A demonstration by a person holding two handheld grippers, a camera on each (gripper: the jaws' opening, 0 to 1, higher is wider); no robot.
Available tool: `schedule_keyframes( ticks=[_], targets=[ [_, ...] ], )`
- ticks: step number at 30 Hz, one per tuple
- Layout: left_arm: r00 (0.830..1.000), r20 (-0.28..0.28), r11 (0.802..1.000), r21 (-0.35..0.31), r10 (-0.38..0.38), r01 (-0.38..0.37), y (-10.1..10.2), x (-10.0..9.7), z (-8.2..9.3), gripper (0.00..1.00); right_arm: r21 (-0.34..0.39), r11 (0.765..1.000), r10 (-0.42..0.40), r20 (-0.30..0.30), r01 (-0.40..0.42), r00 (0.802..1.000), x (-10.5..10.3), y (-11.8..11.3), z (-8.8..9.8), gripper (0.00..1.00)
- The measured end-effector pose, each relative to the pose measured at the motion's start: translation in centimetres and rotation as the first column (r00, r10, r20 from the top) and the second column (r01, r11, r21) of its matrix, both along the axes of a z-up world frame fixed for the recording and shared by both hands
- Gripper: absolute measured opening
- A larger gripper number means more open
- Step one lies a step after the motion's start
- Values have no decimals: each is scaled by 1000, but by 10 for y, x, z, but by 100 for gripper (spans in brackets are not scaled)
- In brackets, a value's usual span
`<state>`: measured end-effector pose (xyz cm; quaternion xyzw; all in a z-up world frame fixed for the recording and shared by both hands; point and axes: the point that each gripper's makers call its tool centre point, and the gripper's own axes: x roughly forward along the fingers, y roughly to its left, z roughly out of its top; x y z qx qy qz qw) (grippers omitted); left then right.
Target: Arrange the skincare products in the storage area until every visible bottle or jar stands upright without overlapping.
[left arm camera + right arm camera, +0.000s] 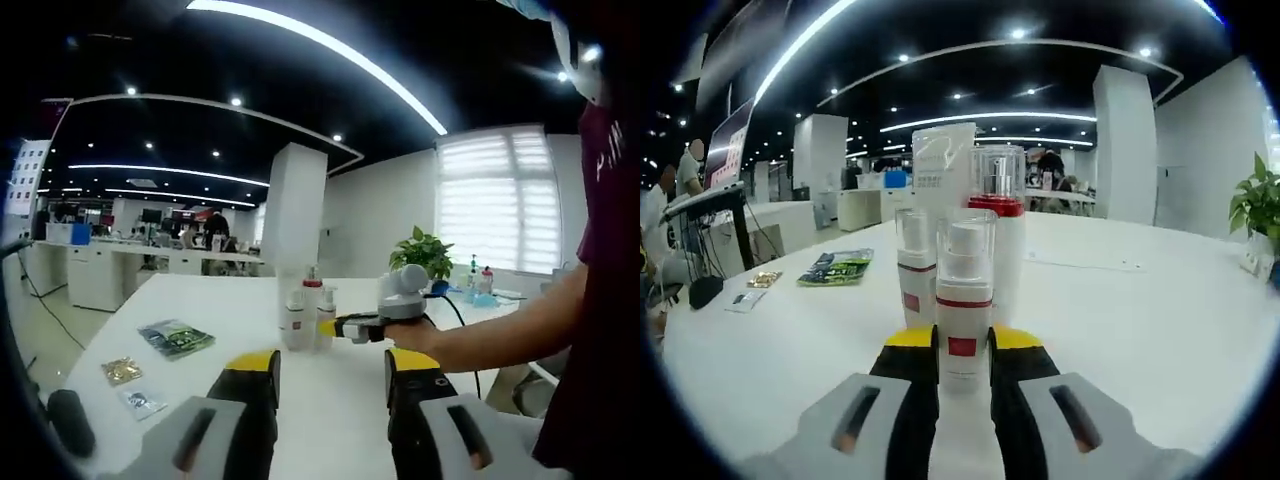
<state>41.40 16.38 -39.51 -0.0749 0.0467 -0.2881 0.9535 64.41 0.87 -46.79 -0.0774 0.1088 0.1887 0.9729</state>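
Long white ceiling light strips (330,45) and small round recessed spotlights (1018,33) are lighting the room evenly, and both views are reading bright on the table and dark overhead. In the left gripper view, daylight is glaring through the white slatted window blind (500,200) at 3 o'clock, washing out its detail. The glossy white tabletop (1140,320) is reflecting soft light, with faint shadows. Fisheye distortion is bending straight lines toward every edge, and the background is looking soft.
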Motion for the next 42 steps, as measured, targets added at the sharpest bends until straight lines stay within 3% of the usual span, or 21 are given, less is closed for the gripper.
schedule_keyframes(
  ticks=[1,4,8,13,16,21,29,32,42],
  targets=[
    [1000,-3,1000,-6,3,-3,0,0,-1,43,11,1000,-8,-13,8,1000,-1,1,-6,17],
    [1000,-9,1000,-6,4,-4,0,0,-3,43,20,1000,-25,20,25,999,5,2,-2,17],
    [1000,-14,1000,-2,3,-3,1,0,-5,43,106,988,-112,1,111,994,12,-6,-4,17],
    [1000,-12,1000,-4,13,-13,5,-1,-4,43,104,985,-135,-19,136,991,11,-3,-13,17],
    [1000,-13,1000,-2,22,-22,9,-2,-5,43,89,987,-128,-56,133,990,7,-1,-26,17],
    [999,-29,999,-9,31,-31,12,-4,-9,42,123,983,-130,-61,137,990,10,-2,-23,17],
    [999,-29,999,-2,38,-38,9,-6,-9,42,116,987,-103,-95,114,990,5,4,-30,18],
    [998,-45,999,-8,42,-43,8,-8,-14,42,91,990,-98,-94,107,991,4,4,-31,26],
    [998,-60,999,-38,33,-35,-1,-5,-15,42,114,992,-45,-86,55,995,-3,10,-31,25]
  ],
)
